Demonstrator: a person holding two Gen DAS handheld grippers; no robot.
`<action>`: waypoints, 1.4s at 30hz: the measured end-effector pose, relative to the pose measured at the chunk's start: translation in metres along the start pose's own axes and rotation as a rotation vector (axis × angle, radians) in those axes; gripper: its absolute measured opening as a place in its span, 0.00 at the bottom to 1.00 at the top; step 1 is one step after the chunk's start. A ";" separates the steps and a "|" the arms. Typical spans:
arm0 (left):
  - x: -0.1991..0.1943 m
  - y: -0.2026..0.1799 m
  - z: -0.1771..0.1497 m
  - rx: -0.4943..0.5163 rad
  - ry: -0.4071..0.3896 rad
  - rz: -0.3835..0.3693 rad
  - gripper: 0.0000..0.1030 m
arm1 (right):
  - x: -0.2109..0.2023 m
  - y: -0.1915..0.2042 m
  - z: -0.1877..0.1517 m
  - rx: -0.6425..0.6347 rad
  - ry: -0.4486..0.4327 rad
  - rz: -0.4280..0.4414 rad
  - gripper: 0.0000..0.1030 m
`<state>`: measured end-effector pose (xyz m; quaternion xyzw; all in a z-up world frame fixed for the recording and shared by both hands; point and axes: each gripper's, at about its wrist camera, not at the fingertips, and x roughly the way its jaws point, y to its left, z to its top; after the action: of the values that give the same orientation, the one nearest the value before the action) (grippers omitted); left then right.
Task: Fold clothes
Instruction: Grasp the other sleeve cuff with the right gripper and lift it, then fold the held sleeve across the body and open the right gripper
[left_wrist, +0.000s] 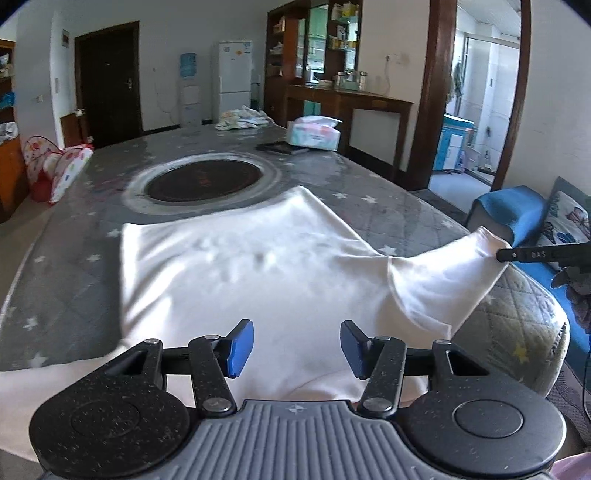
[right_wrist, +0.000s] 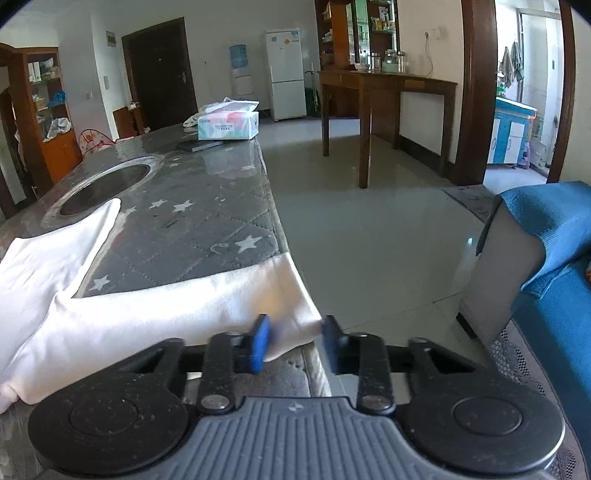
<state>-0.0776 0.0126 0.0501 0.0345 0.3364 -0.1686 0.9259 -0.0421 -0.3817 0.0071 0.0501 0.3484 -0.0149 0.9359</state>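
Observation:
A white garment (left_wrist: 240, 266) lies spread flat on the grey star-patterned table (left_wrist: 74, 229). My left gripper (left_wrist: 297, 347) hovers open over the garment's near edge, with nothing between its blue pads (left_wrist: 240, 347). One sleeve (left_wrist: 443, 280) stretches right to the table's corner. In the right wrist view that sleeve (right_wrist: 184, 310) ends at the table edge, and its cuff (right_wrist: 295, 325) sits between the parted fingers of my right gripper (right_wrist: 295, 343). Those fingers are blurred and open. A finger of the right gripper (left_wrist: 535, 254) shows at the right edge of the left wrist view.
A round dark inset (left_wrist: 203, 181) sits in the table beyond the garment. Farther back are a tissue box (left_wrist: 314, 134), a flat dark object (left_wrist: 277, 147) and a small cloth pile (left_wrist: 242, 118). A blue sofa (right_wrist: 554, 277) stands right of the table, with tiled floor (right_wrist: 369, 229) between.

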 end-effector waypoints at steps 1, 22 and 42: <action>0.003 -0.003 0.000 0.006 0.003 -0.008 0.54 | 0.000 0.000 0.000 -0.003 -0.005 -0.004 0.13; 0.048 -0.075 -0.009 0.193 0.060 -0.114 0.54 | -0.018 0.009 0.037 -0.040 -0.161 -0.003 0.05; 0.024 -0.076 -0.007 0.187 -0.005 -0.156 0.60 | -0.050 0.066 0.083 -0.182 -0.250 0.138 0.05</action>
<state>-0.0904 -0.0650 0.0334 0.0939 0.3184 -0.2708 0.9036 -0.0216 -0.3247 0.1078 -0.0133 0.2249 0.0751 0.9714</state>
